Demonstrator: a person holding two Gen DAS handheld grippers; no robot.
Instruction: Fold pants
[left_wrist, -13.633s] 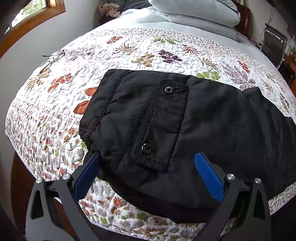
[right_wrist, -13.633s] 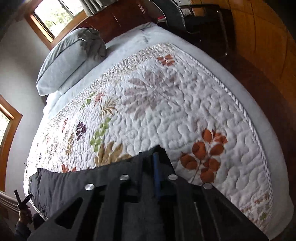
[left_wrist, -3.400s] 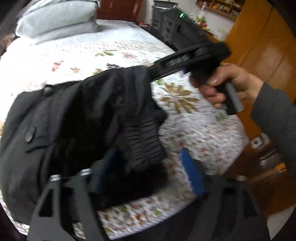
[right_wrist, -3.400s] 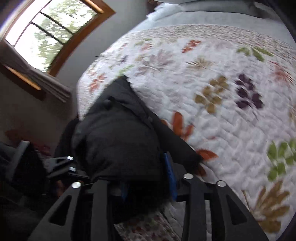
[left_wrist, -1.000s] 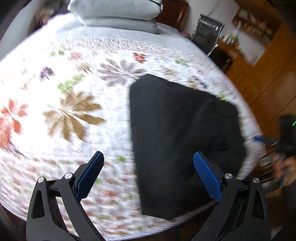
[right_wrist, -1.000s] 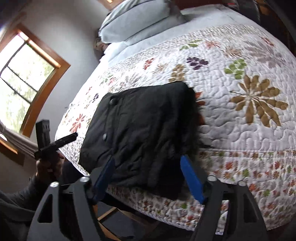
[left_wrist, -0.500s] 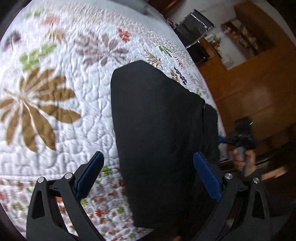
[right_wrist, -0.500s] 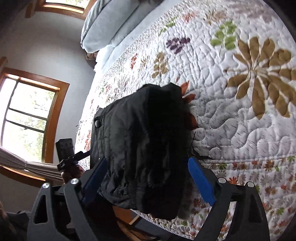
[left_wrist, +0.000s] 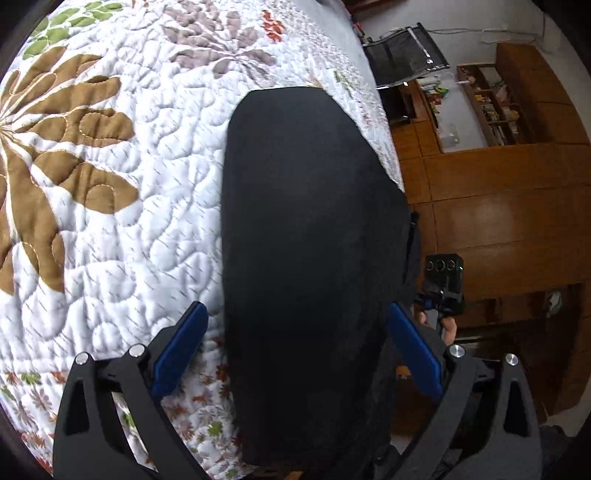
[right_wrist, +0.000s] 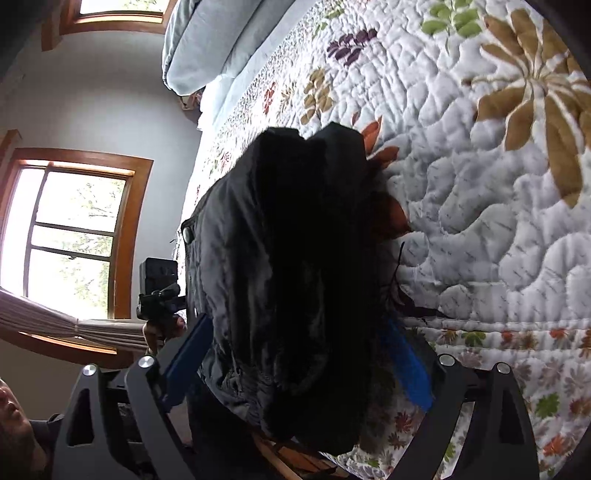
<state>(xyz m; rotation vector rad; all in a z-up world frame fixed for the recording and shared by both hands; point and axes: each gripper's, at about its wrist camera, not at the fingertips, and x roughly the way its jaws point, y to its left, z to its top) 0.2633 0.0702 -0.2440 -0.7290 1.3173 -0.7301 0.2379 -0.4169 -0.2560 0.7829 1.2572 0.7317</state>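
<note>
Left wrist: my left gripper (left_wrist: 295, 350) gapes wide, folded pants (left_wrist: 310, 236) between its fingers; my right gripper (right_wrist: 295, 354) likewise straddles them unclamped.

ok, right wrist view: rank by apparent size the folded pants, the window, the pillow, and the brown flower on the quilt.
1. folded black pants, by far the largest, though closest to the camera.
2. window.
3. brown flower and pillow look about alike; fisheye and cropping make that pair unsure.
</note>
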